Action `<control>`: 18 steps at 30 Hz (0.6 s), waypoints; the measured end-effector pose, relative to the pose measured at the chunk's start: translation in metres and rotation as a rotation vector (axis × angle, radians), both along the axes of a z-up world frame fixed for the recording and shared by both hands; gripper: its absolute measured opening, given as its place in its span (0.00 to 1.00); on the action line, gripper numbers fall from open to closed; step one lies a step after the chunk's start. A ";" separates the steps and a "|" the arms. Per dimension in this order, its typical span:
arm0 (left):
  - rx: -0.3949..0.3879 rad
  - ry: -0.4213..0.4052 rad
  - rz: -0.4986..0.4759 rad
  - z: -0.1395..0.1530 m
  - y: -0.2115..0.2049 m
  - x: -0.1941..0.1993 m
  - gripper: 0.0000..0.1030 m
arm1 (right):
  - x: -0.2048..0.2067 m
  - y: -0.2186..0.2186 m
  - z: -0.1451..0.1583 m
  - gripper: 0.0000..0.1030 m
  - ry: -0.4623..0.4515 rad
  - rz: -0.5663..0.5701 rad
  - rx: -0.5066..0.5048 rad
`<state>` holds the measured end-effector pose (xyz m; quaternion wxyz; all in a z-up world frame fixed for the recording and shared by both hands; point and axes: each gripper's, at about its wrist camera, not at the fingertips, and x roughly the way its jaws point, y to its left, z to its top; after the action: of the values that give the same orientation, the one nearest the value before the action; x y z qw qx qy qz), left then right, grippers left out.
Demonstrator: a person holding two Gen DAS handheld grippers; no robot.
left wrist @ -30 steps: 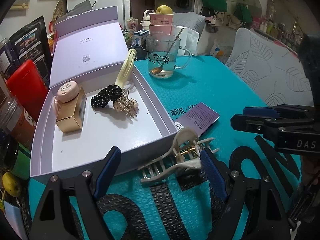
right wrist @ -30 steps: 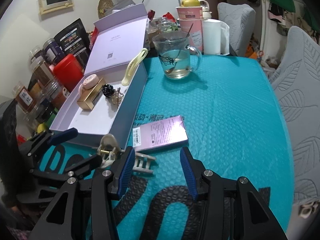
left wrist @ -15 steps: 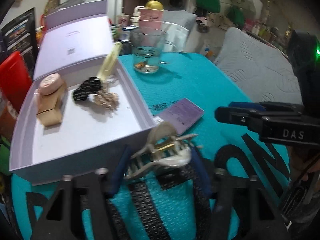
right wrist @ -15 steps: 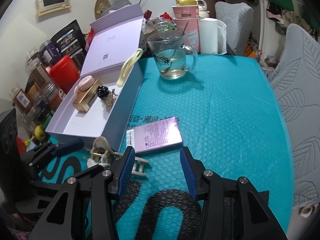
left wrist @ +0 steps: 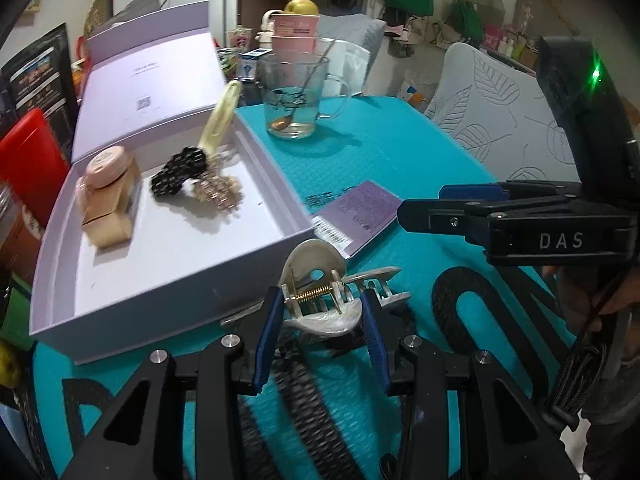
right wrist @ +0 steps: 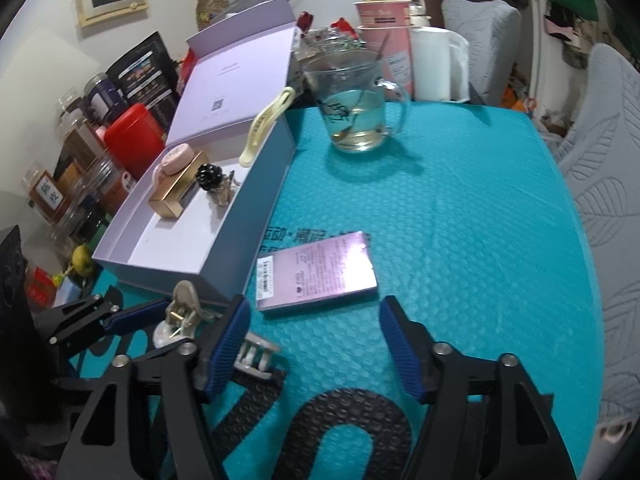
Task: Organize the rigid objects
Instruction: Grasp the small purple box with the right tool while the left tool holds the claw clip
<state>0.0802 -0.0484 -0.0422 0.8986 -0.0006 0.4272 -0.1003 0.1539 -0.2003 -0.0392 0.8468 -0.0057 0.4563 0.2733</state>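
Observation:
My left gripper [left wrist: 320,320] is shut on a pearly beige hair claw clip [left wrist: 320,300], holding it just off the teal mat beside the near wall of the open lilac box [left wrist: 168,300]. The clip also shows in the right wrist view [right wrist: 184,316]. The box holds a gold perfume box with a pink cap [left wrist: 110,196], a black scrunchie clip [left wrist: 178,172], a gold claw clip [left wrist: 218,194] and a cream barrette [left wrist: 222,116]. My right gripper [right wrist: 316,344] is open and empty, just short of a flat purple packet [right wrist: 316,272] on the mat.
A glass mug with a spoon [right wrist: 356,112] stands at the far side of the mat. Jars and a red canister [right wrist: 132,136] crowd the left of the box. Pink cups and a paper roll [right wrist: 436,64] stand behind the mug. Grey chairs [right wrist: 600,152] are at right.
My left gripper has closed on the hair claw clip and lifted it slightly toward the box. My right gripper has edged closer to the purple packet and stays open.

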 end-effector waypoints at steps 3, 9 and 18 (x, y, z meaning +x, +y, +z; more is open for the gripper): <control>0.010 0.013 0.018 0.001 0.012 -0.008 0.38 | 0.004 0.012 -0.005 0.93 -0.004 0.030 -0.023; 0.026 0.029 0.081 0.003 0.042 -0.022 0.38 | 0.009 0.040 -0.018 1.00 -0.052 0.082 -0.110; 0.062 0.028 0.107 0.000 0.059 -0.022 0.40 | 0.013 0.077 -0.038 1.00 -0.078 0.183 -0.233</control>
<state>0.0580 0.0101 -0.0418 0.8962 0.0029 0.4419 -0.0390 0.1671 -0.1228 -0.0769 0.8291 -0.1560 0.4494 0.2939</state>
